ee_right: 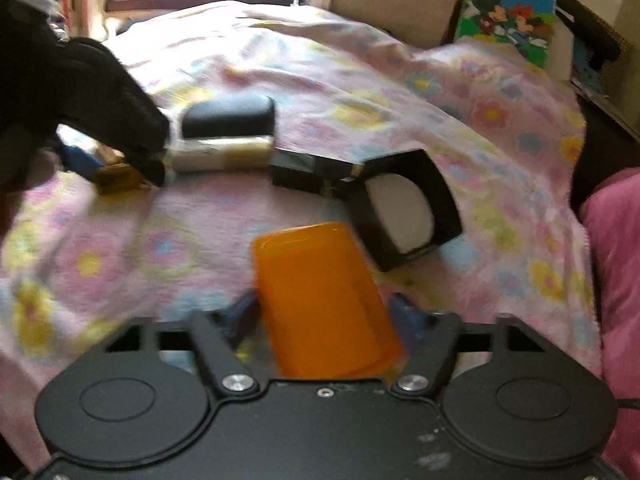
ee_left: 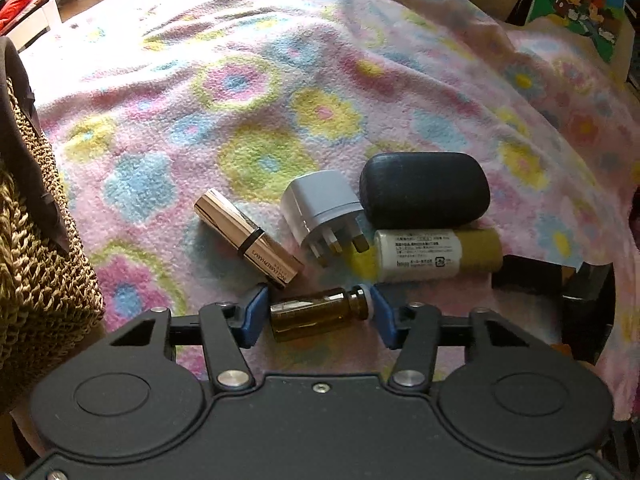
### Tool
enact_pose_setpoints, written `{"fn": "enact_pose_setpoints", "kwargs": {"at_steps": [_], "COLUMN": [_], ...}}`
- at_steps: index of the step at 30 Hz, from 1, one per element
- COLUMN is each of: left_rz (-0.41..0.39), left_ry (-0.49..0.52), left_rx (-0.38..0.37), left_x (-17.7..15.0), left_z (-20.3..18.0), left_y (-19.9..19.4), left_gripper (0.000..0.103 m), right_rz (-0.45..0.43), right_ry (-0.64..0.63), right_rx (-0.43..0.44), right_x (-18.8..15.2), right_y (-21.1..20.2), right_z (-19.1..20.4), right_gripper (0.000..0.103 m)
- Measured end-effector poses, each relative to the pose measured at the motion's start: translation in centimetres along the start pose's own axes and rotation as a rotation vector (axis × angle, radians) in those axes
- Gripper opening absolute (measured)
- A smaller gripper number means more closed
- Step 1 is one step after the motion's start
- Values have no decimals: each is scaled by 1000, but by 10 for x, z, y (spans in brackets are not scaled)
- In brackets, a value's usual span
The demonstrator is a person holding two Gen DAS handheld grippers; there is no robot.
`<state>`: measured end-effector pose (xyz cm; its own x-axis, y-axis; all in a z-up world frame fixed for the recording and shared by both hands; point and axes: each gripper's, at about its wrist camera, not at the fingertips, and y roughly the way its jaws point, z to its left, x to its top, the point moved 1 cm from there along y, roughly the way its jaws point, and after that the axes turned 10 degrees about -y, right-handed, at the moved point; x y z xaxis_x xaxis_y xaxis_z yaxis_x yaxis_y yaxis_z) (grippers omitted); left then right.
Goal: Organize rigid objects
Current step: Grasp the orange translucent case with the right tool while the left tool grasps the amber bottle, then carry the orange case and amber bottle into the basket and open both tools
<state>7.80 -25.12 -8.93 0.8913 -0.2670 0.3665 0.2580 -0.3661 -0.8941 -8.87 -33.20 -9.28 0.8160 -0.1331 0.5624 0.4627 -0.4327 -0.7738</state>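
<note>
My left gripper (ee_left: 318, 314) has its blue fingers closed end to end on a small brown glass bottle (ee_left: 318, 314) lying on the flowered blanket (ee_left: 260, 92). Beyond it lie a gold lipstick (ee_left: 249, 239), a white plug adapter (ee_left: 324, 212), a dark oval case (ee_left: 424, 190) and a white and olive tube (ee_left: 438, 255). My right gripper (ee_right: 322, 316) holds an orange translucent case (ee_right: 322, 300) between its fingers. The left gripper also shows in the right wrist view (ee_right: 108, 168), at the left.
A black open compact with a white pad (ee_right: 400, 210) and a black box (ee_right: 304, 172) lie ahead of the right gripper. A woven straw bag (ee_left: 36, 264) stands at the left. A pink cushion (ee_right: 616, 264) is at the right. A cartoon picture (ee_right: 508, 28) stands at the back.
</note>
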Motion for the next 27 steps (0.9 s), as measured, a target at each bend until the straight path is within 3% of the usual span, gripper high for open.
{"fn": "enact_pose_setpoints", "kwargs": {"at_steps": [8, 12, 17, 21, 27], "left_rz": [-30, -84, -178, -246, -372], "left_ry": [16, 39, 60, 24, -75], "left_rx": [-45, -51, -42, -44, 67], "left_x": [-6, -8, -8, -2, 8], "left_z": [-2, -6, -7, 7, 56], "left_y": [-31, -57, -99, -132, -173], "left_gripper": [52, 52, 52, 52, 52], "right_rz": [-7, -25, -45, -92, -189], "right_ry": [59, 97, 167, 166, 105], "right_rx": [24, 21, 79, 95, 160], "right_x": [4, 7, 16, 32, 74], "right_y": [-26, -38, -53, -69, -97], "right_z": [3, 1, -6, -1, 28], "right_gripper": [59, 59, 59, 59, 59]}}
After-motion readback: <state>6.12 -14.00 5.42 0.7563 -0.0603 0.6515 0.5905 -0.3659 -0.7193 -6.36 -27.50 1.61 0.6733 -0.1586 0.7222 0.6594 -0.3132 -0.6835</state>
